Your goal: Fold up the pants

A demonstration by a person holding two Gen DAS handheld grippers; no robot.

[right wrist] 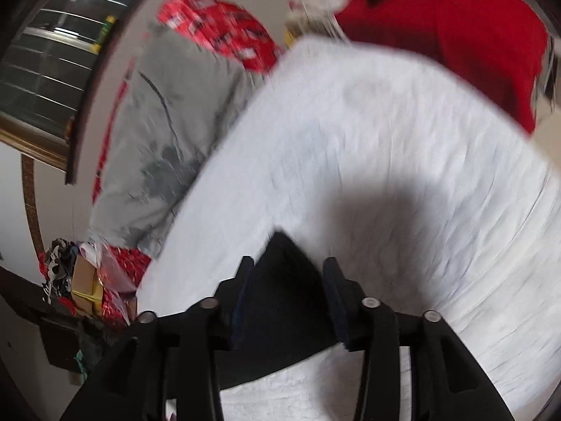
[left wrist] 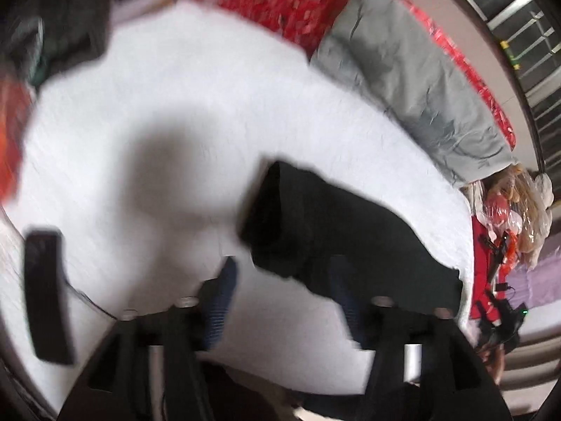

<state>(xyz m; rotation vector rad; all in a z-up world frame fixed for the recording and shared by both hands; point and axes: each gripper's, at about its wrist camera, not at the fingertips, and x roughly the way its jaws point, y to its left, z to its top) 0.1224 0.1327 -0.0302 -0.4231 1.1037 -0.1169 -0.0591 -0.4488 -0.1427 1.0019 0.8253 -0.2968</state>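
Observation:
The black pants [left wrist: 333, 231] lie folded into a compact dark bundle on the white bed cover [left wrist: 175, 105]. In the left wrist view my left gripper [left wrist: 284, 287] hovers over the bundle's near edge. Its jaws stand wide apart, the left finger [left wrist: 224, 280] over bare cover and the right finger in front of the cloth. In the right wrist view a corner of the pants [right wrist: 284, 280] shows between the jaws of my right gripper [right wrist: 289, 280]. Those jaws stand apart, and the pads do not appear to press the cloth. Both views are blurred.
A grey pillow [left wrist: 413, 80] and red patterned bedding [left wrist: 291, 3] lie along the far side. A flat black device [left wrist: 47, 294] rests on the cover at the left, dark clothes [left wrist: 59, 28] at the upper left. Bagged clutter [left wrist: 508, 210] sits beyond the bed's edge. Red fabric [right wrist: 455, 35] lies beyond the cover.

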